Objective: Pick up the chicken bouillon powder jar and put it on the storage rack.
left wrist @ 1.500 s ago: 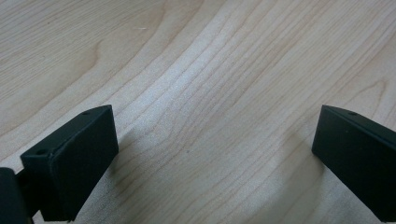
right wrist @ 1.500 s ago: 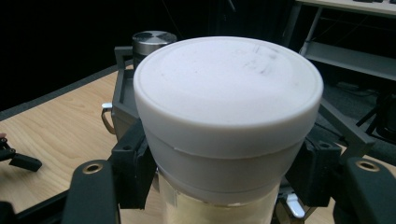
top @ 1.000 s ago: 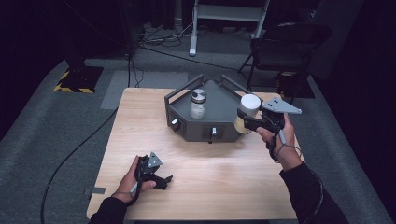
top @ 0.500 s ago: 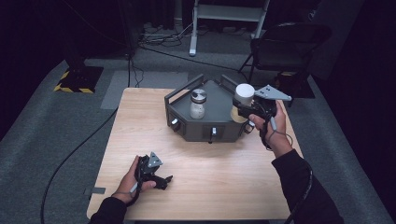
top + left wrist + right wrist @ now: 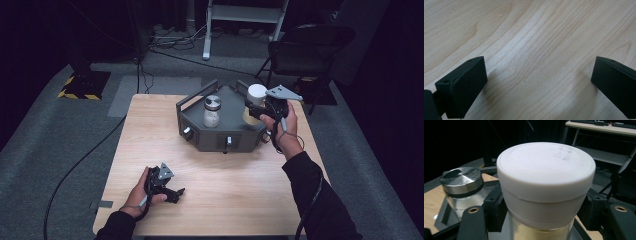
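My right claw [image 5: 260, 111] is pinching the white-lidded jar [image 5: 256, 102] over the grey tray [image 5: 220, 142], right of the steel-lidded jar [image 5: 212, 111]. I'd lower it upright, then release. Left claw [image 5: 172, 194] spread, idle on desk [image 5: 150, 130].

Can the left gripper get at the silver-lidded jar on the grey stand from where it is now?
Probably yes: the left gripper rests open on the table, and bare wood lies between it and the silver-lidded jar, though the grey stand has a raised front edge.

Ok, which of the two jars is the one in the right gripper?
The white-lidded jar with yellowish contents, clamped in the right gripper above the grey tray. The other, the metal-lidded jar, stands free on the tray with nothing gripping it.
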A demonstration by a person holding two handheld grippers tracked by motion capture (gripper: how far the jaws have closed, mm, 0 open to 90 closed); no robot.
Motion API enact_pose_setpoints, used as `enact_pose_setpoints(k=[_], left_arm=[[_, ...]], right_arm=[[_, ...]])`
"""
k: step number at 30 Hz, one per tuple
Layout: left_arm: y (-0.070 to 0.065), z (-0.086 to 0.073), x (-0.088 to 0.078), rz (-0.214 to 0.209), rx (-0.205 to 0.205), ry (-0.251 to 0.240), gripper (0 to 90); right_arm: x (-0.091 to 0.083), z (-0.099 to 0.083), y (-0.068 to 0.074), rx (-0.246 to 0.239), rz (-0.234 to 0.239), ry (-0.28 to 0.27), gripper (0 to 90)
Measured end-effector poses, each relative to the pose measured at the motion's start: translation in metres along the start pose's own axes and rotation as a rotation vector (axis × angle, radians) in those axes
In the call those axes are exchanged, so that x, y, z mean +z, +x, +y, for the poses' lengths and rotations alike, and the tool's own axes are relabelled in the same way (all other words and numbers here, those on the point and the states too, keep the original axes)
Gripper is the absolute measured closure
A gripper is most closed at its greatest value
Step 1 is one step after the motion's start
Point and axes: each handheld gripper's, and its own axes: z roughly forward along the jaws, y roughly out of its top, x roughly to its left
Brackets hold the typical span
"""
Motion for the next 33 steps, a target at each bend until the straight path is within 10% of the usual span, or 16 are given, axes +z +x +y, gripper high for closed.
enact_pose_setpoints(k=[33], left_arm=[[0.000, 0.000, 0.000, -0.002, 0.000, -0.001, 0.4]], right_arm=[[0.031, -0.016, 0.008, 0.013, -0.007, 0.040, 33.3]])
